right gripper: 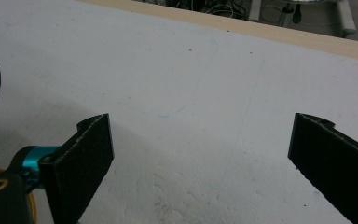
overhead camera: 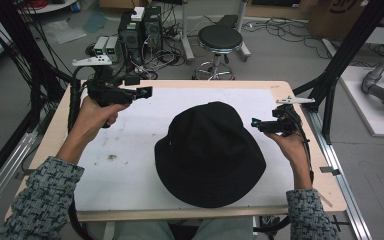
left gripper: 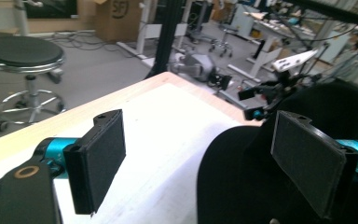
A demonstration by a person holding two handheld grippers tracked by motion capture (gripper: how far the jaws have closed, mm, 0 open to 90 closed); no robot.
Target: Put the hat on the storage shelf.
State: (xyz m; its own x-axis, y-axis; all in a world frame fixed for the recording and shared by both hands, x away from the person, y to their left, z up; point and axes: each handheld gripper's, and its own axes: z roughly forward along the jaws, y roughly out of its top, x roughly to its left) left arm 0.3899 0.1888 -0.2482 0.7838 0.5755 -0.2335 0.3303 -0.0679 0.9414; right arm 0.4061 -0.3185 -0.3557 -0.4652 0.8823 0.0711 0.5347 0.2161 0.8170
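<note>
matt cloth hat [overhead camera: 210,152] (black), wooden table [overhead camera: 60,115]

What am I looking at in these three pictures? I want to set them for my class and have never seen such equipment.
A person sits at a table covered with a white board, holding a hand-held tool with two black jaws in each hand. The high view looks down from above. It shows the left gripper, the right gripper and a black bucket hat lying between them. The other two pictures come from cameras riding on each tool, looking along its jaws. Both pairs of jaws stand open with nothing between them; neither touches the hat. A stool stands on the floor beyond the table.
</note>
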